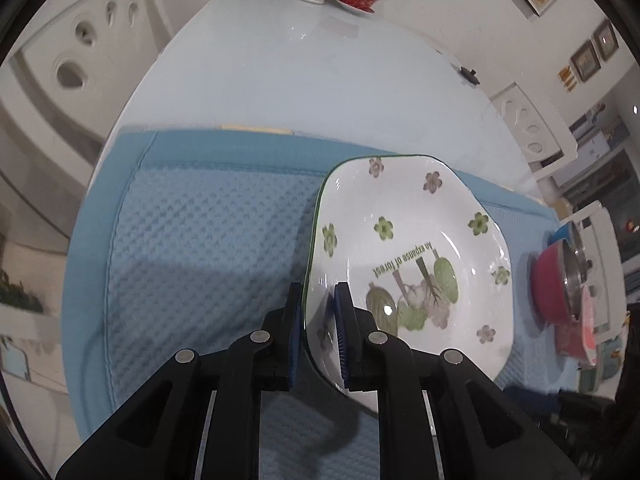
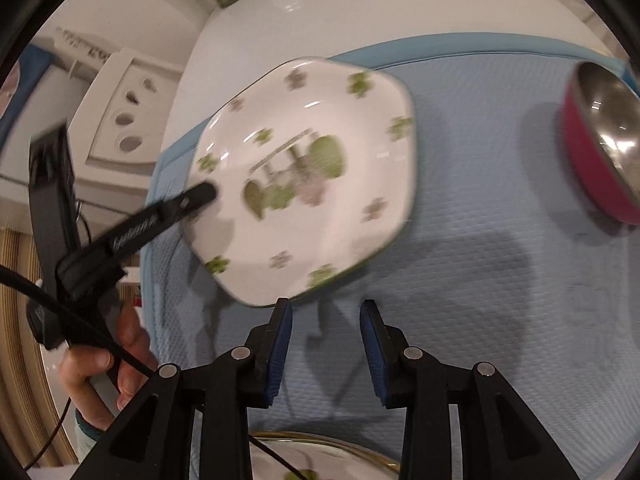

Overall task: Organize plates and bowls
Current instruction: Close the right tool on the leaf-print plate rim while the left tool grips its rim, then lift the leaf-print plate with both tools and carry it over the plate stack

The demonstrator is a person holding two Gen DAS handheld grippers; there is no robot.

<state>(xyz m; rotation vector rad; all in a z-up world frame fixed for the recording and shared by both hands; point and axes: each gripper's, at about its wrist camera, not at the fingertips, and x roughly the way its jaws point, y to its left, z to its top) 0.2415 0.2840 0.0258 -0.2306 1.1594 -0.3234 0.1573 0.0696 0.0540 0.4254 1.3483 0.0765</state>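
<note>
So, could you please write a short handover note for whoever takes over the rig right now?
Left hand-held gripper: shut on the rim of the floral plate, holding it tilted above the blue mat.
Right hand-held gripper: open, nothing between its pads, just short of the plate's near edge.
Red bowl sits on the mat to the right.
Done: plate picked up.
Left: set the plate down and sort the bowl; the final spot is not evident.

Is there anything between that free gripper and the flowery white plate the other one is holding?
Nothing visible. The right gripper stands open just below the near edge of the white floral plate, with only bare blue waffle-weave mat between. The left gripper grips the plate's opposite rim; the red-sided steel bowl sits off to the side.
</note>
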